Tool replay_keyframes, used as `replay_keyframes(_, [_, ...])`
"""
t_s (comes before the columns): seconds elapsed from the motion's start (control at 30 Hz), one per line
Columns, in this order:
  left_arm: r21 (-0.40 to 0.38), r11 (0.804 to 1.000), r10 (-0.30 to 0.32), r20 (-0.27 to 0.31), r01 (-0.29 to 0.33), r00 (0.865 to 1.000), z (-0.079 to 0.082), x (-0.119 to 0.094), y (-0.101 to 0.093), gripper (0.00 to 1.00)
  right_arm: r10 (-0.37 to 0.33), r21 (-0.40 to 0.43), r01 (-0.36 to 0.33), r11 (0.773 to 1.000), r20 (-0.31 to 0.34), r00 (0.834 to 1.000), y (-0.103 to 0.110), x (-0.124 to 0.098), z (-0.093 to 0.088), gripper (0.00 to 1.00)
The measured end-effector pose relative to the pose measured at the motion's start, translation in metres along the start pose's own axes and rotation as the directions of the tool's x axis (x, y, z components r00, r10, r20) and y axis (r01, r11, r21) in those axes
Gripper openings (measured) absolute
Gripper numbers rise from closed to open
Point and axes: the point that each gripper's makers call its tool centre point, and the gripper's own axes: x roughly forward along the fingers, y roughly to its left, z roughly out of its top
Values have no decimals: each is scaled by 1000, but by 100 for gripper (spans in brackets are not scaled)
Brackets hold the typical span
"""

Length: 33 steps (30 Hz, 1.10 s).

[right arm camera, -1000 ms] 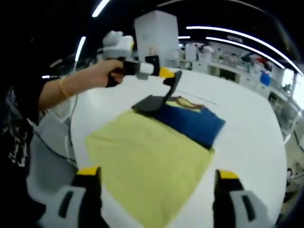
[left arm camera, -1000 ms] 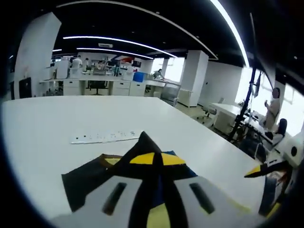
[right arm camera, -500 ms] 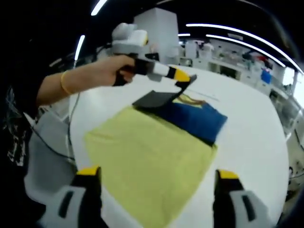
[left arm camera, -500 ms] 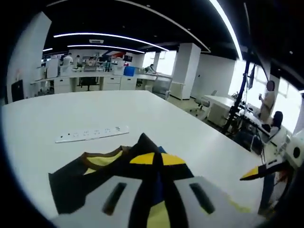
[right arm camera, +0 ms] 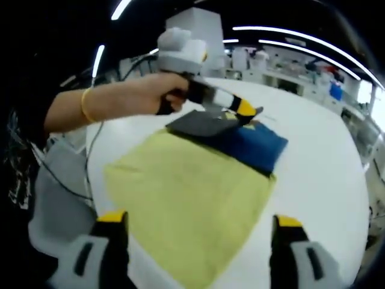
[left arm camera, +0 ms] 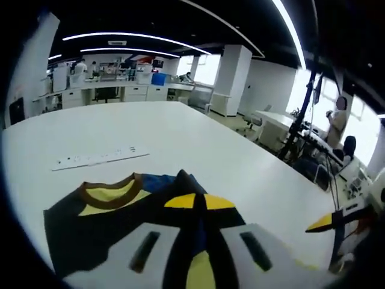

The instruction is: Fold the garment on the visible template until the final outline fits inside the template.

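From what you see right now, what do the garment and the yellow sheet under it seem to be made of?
The garment looks like soft matte knit cloth, blue and black: it drapes and folds flat, and in the left gripper view its brown collar looks like a ribbed band. The yellow sheet seems to be thin matte fabric or paper; its flat, faintly mottled surface leaves this open. The left gripper pinches the garment.

The garment (right arm camera: 243, 143) lies folded on the far end of a yellow template (right arm camera: 186, 208), a flat yellow sheet spread on the white table. It is dark blue with a black panel on its near-left side. In the left gripper view the garment (left arm camera: 96, 223) shows a brown neckline with a yellow inner lining, lying flat.
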Motion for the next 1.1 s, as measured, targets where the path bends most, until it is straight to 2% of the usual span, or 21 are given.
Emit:
replay_keyframes(0.17, [9,1000,2,-39,-2,999,-11,8,-6,0,4,9,-4,1000,11,1000,0,1,2,99])
replay_keyframes(0.23, [-11,1000,1,-52,-2,999,-15,12,-8,1,2,10,-3,1000,16,1000,0,2,3,99])
replay_keyframes(0.3, [-44,999,-33,-56,30,998,-18,15,-14,1,2,12,-2,1000,19,1000,-1,2,4,99])
replay_keyframes(0.37, [-33,998,-61,-58,60,996,-19,15,-20,1,3,14,-3,1000,21,1000,0,3,4,99])
replay_keyframes(0.47, [-13,997,-74,-57,74,996,-21,13,-25,19,5,18,-6,1000,24,1000,0,4,4,99])
replay_keyframes(0.53, [-2,995,-96,-55,97,994,-22,11,-26,24,11,19,-12,1000,26,1000,1,5,4,99])
replay_keyframes(0.77, [65,992,-109,-24,110,994,-18,-1,-18,58,45,18,-45,999,35,998,6,5,6,99])
replay_keyframes(0.87, [77,990,-115,-35,118,993,-19,-7,-16,75,59,15,-60,998,40,997,7,4,8,99])
replay_keyframes(1.1, [161,981,-109,-22,111,994,-18,-29,-3,92,86,-2,-86,996,33,996,14,2,10,99])
